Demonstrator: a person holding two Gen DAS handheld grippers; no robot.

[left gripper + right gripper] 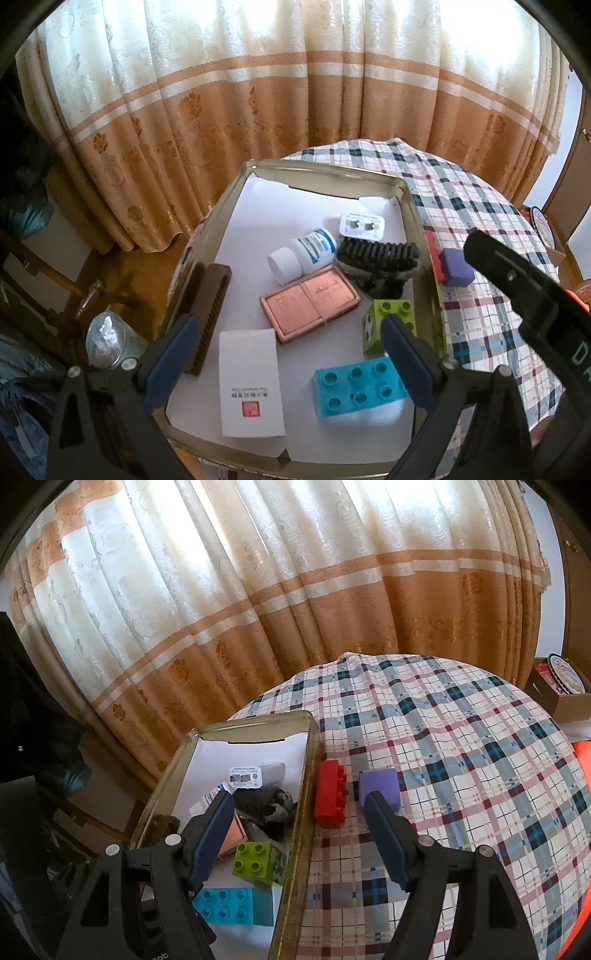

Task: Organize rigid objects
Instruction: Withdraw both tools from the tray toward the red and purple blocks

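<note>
Most of the job looks done: the tin tray (413, 199) holds the bottle (303, 253), plug (362, 225), brush (378, 254), and green (388, 323) and blue (354, 384) bricks. The red brick (330, 794) and purple block (380, 781) wait just right of it on the checked cloth (461, 738) (orange curtain (295, 609) behind). My right gripper (297, 808) and left gripper (291, 341) both gape wide, empty.

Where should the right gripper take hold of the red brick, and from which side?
Grip the red brick across its two long flat sides, coming from above. It lies on its side beside the tray, studs facing the purple block, so space beside it is limited.
</note>
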